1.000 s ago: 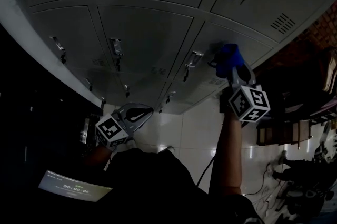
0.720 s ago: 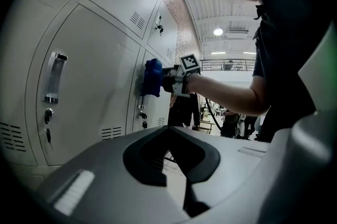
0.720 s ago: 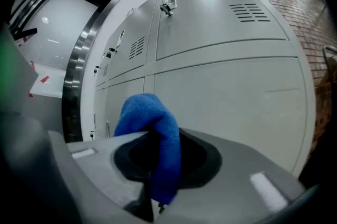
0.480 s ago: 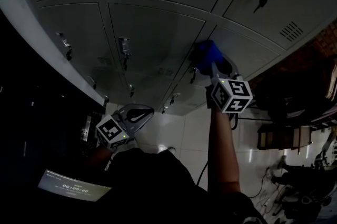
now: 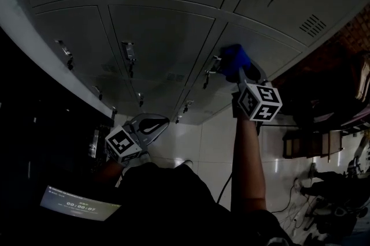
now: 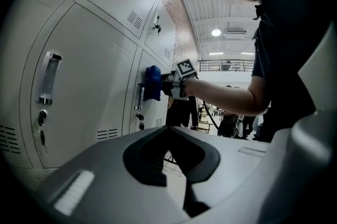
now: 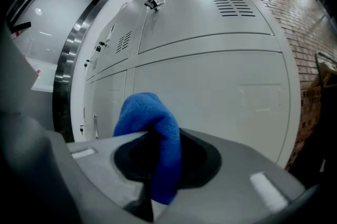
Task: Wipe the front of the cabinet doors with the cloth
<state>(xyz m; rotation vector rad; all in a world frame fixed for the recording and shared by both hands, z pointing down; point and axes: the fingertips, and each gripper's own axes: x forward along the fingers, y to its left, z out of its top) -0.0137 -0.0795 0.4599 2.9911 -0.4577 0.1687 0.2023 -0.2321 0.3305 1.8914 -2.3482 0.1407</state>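
Mid-wipe: our right tool (image 5: 241, 73) clamps the blue cloth (image 5: 232, 58) to a grey cabinet door (image 5: 265, 43), just beside its handle (image 5: 211, 64).
Our left tool (image 5: 148, 124) hangs low, jaws together on nothing; the next move, we judge, calls for an even-pressured sweep across the door's face.

At 6 o'clock the left gripper (image 6: 171, 139) is seen with its jaws closed together and nothing between them. Grey cabinet doors (image 6: 89, 75) are shown at 9 o'clock. Near centre, toward 11 o'clock, a blue cloth (image 6: 152, 82) is held at a door handle (image 6: 140, 99) by the right gripper (image 6: 164, 84) on an outstretched arm (image 6: 226, 97).
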